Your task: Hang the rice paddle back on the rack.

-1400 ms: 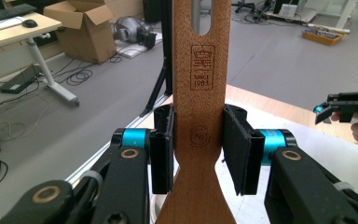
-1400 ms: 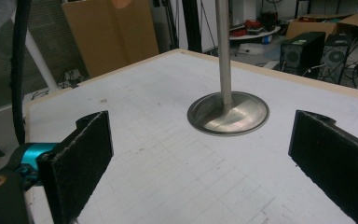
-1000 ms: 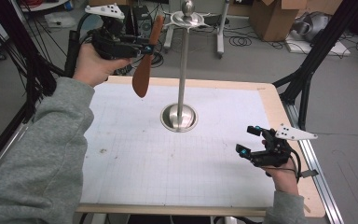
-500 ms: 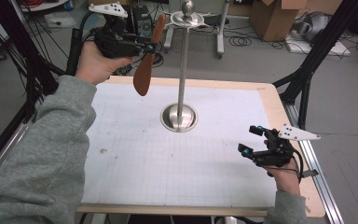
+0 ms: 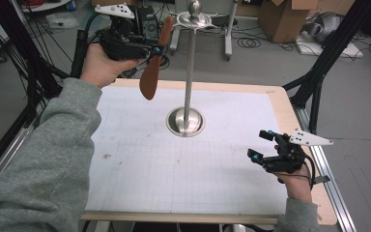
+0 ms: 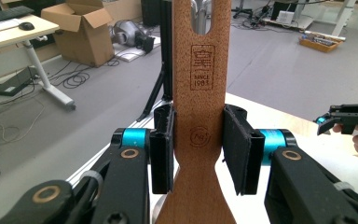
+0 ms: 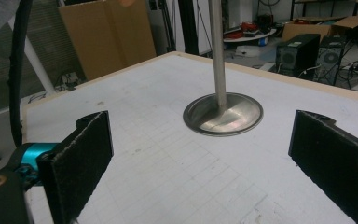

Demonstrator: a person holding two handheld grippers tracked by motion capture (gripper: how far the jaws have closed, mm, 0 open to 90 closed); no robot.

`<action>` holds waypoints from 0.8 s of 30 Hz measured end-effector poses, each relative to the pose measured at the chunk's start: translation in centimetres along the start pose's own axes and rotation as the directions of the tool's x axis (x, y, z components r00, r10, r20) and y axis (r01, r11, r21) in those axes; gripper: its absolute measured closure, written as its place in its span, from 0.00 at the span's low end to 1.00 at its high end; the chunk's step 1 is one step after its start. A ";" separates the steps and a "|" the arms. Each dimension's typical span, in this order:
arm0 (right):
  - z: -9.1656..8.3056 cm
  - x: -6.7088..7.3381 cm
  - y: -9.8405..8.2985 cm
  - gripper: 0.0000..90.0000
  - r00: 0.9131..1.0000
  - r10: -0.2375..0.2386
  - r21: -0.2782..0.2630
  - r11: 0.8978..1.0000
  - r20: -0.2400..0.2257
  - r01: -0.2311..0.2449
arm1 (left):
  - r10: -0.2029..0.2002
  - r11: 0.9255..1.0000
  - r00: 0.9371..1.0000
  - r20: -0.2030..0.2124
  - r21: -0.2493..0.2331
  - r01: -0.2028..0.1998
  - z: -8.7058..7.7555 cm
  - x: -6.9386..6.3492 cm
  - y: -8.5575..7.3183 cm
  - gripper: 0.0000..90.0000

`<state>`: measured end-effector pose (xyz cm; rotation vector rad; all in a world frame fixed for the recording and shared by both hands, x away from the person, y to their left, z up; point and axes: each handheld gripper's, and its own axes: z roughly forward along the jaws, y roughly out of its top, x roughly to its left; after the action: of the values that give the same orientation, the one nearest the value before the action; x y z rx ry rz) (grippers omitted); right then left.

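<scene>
High view: the left gripper (image 5: 155, 50) clamps a wooden spatula (image 5: 152, 67) by its handle, raised at the far left beside the metal hanging stand (image 5: 189, 72). Its slotted handle end sits near the stand's top hooks, so hanging it looks like the step in hand; the next move calls for a careful line-up. The right gripper (image 5: 262, 145) rests spread wide and empty at the near right.

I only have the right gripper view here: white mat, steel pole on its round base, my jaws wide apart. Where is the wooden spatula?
Observer: The left gripper holds the wooden spatula up beside the stand's top.
Operator: Is the grip solid?
Observer: Its pads press both edges of the handle's narrow neck.
Operator: Anything to hang it by?
Observer: The handle has a slot at its end, lined up with the steel stand behind it.
</scene>
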<state>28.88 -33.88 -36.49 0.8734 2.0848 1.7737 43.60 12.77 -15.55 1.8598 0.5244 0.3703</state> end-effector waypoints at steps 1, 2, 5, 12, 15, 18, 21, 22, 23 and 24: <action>0.0 0.0 0.0 0.06 1.000 0.000 0.000 1.000 0.000 0.000 | -0.005 1.000 1.000 0.002 -0.004 0.005 0.1 0.0 0.0 0.72; 0.0 0.0 0.0 0.06 1.000 0.000 -0.001 1.000 -0.001 0.000 | -0.001 1.000 1.000 0.000 0.004 0.001 0.1 0.0 0.0 0.72; -0.1 0.0 0.0 0.06 1.000 0.003 -0.002 1.000 0.002 -0.003 | -0.003 1.000 1.000 0.002 0.003 0.003 0.2 0.1 -0.1 0.72; -0.3 -0.1 0.0 0.06 1.000 0.004 -0.004 1.000 0.003 -0.004 | -0.005 1.000 1.000 0.005 0.004 0.005 0.6 0.1 -0.1 0.72; -0.3 0.0 0.0 0.06 1.000 0.007 -0.003 1.000 0.004 -0.007 | -0.005 1.000 1.000 0.006 0.006 0.005 0.7 0.1 -0.2 0.72; -0.3 -0.1 0.0 0.06 1.000 0.000 -0.005 1.000 0.006 0.000 | -0.007 1.000 1.000 0.008 0.006 0.007 0.8 0.1 -0.2 0.72; -0.4 -0.1 -0.1 0.06 1.000 0.003 -0.006 1.000 0.007 -0.003 | -0.012 1.000 1.000 0.009 0.000 0.012 1.0 0.1 -0.2 0.72; -0.4 -0.1 0.0 0.06 1.000 0.007 -0.006 1.000 0.007 -0.006 | -0.012 1.000 1.000 0.009 0.000 0.012 1.0 0.1 -0.2 0.72; -0.4 -0.1 0.0 0.06 1.000 0.007 -0.006 1.000 0.007 -0.006 | -0.011 1.000 1.000 0.008 0.000 0.011 1.1 0.2 -0.2 0.72; -0.4 -0.1 -0.1 0.06 1.000 0.008 -0.006 1.000 0.009 -0.007 | -0.010 1.000 1.000 0.006 0.005 0.010 1.1 0.1 -0.2 0.72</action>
<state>28.72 -34.27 -36.47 0.8868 2.0723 1.7761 44.24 12.01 -16.16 1.8613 0.5310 0.3571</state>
